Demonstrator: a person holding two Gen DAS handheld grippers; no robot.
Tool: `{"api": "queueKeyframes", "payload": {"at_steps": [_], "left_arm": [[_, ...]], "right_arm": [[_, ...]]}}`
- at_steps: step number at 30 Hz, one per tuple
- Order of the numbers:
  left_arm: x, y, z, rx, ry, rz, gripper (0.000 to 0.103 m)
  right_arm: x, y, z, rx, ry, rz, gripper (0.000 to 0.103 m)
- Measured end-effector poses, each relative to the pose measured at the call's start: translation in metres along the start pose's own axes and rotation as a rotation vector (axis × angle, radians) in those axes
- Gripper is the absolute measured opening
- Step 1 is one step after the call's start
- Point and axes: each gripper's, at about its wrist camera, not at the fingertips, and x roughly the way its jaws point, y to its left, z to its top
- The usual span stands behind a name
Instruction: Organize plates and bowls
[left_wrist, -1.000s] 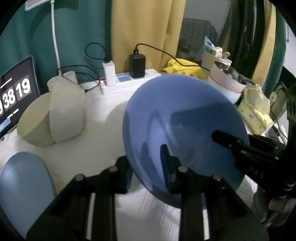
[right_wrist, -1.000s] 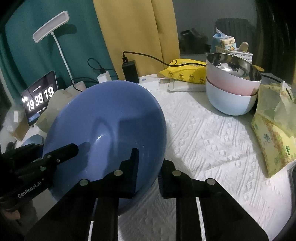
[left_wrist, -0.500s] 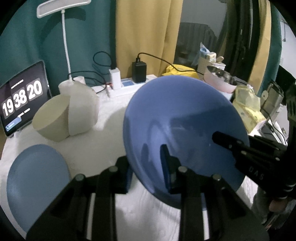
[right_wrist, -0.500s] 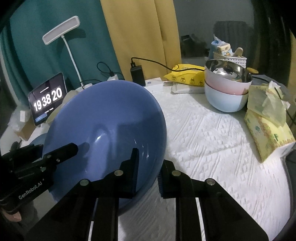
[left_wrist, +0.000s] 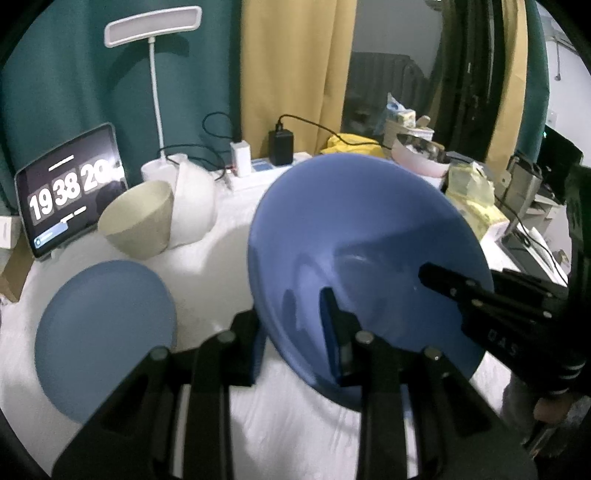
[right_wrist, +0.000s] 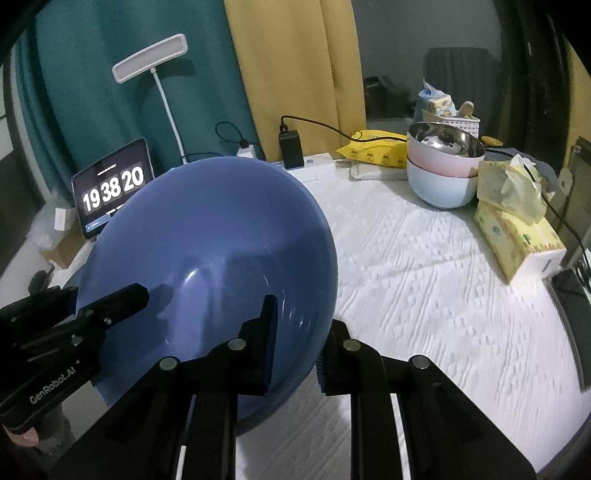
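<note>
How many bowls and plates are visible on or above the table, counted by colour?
Blue: 2, the large blue bowl held by the left gripper and the right gripper, and the blue plate.
Beige: 1, the beige bowl.
White: 1, the white bowl.
Pink: 1, the pink bowl.
Light blue: 1, the light blue bowl.
Total: 6

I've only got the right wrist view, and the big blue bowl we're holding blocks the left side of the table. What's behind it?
Observer: A beige bowl lies tipped over in front of the tablet clock.
Operator: Anything next to it?
Observer: A white bowl, also tipped over, rests against the beige one.
Operator: And closer to us?
Observer: A blue plate lies flat on the white cloth, left of the big blue bowl.
</note>
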Motion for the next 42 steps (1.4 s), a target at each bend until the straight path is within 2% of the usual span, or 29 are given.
{"api": "queueKeyframes", "payload": {"at_steps": [12,21,34,42], "left_arm": [[-0.036,0.013,-0.030,-0.020,0.004,-0.016,0.028],[-0.048,0.022,-0.047,-0.038,0.015,-0.015,0.028],[-0.036,0.032,-0.063,-0.052,0.078,-0.006,0.028],[-0.026,0.035,-0.067,-0.073,0.115,-0.010,0.029]], "right_arm": [[-0.026,0.024,-0.028,0.002,0.020,0.005,0.019],[-0.028,0.040,-0.040,-0.004,0.043,0.008,0.019],[-0.008,0.046,-0.051,0.027,0.131,0.018,0.022],[-0.002,0.043,-0.054,0.041,0.151,0.025,0.023]]}}
